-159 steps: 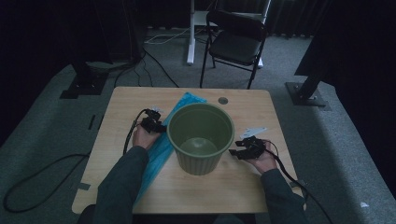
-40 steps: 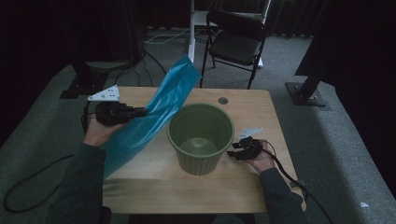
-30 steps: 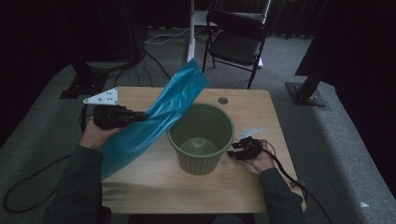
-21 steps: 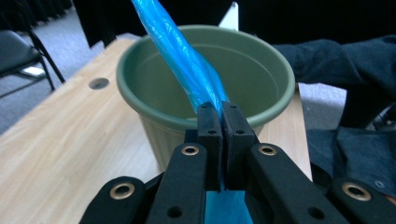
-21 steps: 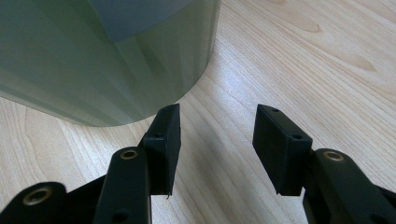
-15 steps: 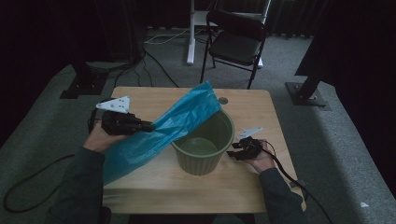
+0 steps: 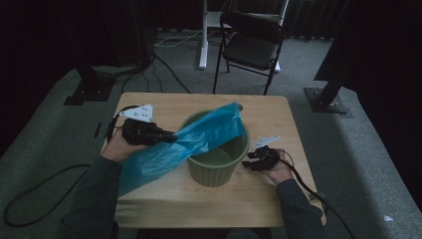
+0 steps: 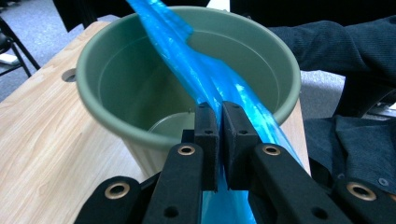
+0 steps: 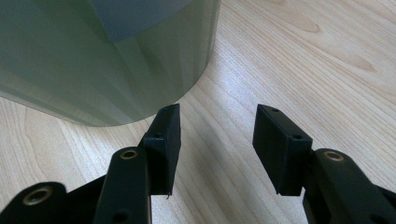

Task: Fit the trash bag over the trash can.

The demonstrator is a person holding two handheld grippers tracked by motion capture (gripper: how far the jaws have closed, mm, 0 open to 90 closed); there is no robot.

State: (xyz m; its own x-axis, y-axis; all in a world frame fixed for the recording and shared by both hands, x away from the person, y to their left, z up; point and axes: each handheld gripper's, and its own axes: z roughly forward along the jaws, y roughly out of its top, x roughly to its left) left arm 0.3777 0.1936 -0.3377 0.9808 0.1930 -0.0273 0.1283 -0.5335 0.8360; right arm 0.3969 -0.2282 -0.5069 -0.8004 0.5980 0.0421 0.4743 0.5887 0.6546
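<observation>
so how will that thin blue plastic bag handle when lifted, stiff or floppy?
Likely floppy: the thin blue plastic bag sags from the left gripper, draping over the round green plastic bucket rim. Probably light, since a narrow pinch carries it. Its glossy film may be slippery; the jaws have just been opening slightly, yet it sits between them.

left gripper [image 8: 219,140]: jaws nearly together, just easing apart, blue plastic bag [image 8: 205,74] pinched between pads | bag runs up over near rim of green bucket [image 8: 140,135] | bucket upright on wooden table [image 8: 42,140] | dark sleeve [image 8: 336,46] right
</observation>
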